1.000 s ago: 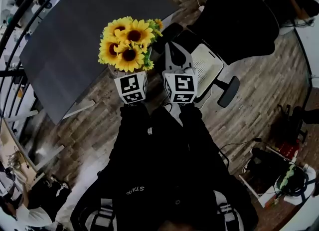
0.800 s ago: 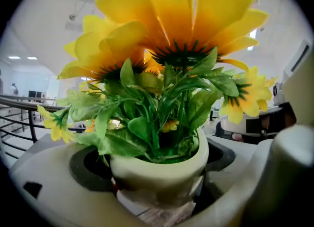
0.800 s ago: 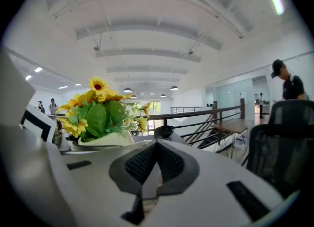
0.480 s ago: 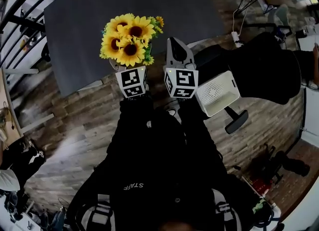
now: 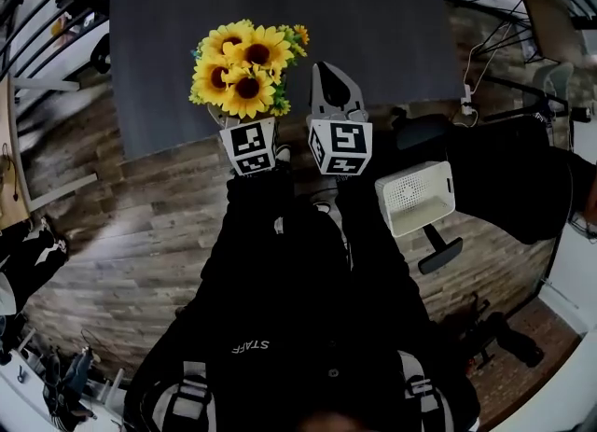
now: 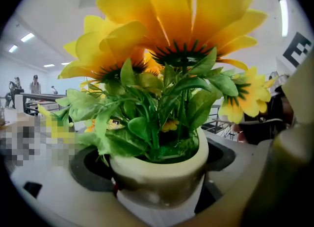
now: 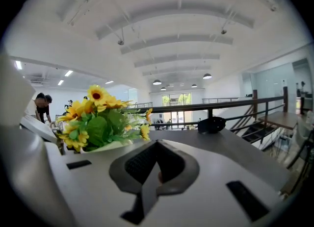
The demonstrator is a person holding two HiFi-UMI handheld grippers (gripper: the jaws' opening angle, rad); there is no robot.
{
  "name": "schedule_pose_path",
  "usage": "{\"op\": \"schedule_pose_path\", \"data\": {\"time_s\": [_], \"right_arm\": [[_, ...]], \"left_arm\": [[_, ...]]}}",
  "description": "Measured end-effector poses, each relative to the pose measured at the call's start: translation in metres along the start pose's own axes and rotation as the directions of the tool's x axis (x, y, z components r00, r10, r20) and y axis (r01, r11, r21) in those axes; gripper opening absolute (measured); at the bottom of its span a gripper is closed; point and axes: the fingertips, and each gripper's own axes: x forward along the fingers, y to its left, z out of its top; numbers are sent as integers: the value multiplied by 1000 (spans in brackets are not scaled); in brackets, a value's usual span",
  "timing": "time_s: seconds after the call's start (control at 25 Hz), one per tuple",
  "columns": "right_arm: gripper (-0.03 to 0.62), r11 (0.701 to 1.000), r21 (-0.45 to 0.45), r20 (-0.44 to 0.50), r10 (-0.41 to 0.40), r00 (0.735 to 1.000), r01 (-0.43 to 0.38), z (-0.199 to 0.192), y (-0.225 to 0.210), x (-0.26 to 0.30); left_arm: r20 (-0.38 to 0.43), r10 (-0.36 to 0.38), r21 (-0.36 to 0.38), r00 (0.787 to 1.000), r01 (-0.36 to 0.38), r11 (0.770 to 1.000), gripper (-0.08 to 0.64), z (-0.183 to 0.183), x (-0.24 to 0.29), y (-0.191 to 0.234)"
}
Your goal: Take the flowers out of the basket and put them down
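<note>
Left gripper grips the potted sunflowers by the pot, keeping them upright for the dark table ahead; white basket sits off right; right gripper, jaws together, rides alongside empty

A dark grey table fills the upper middle of the head view. In the right gripper view, a small dark object sits at its far edge.
</note>
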Motion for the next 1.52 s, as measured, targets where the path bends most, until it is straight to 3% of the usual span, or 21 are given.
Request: {"op": "schedule_pose_path", "data": {"time_s": [0.52,0.8,1.2,1.52], "right_arm": [[12,995,-8,-133,102,986,-104,-79,17,76],[12,991,-14,-190,126,974,-131,-119,26,105],[12,992,-5,-230,124,965,-128,-138,25,116],[12,991,-13,-247,128,960,-135,-144,37,120]], "left_arm": [[-87,86,-44,992,-90,995,509,-88,51,46],[-126,88,-61,988,-96,994,509,-131,70,56],[-179,85,-73,980,-100,992,509,-166,78,62],[-192,85,9,978,-85,996,509,-171,79,69]]}}
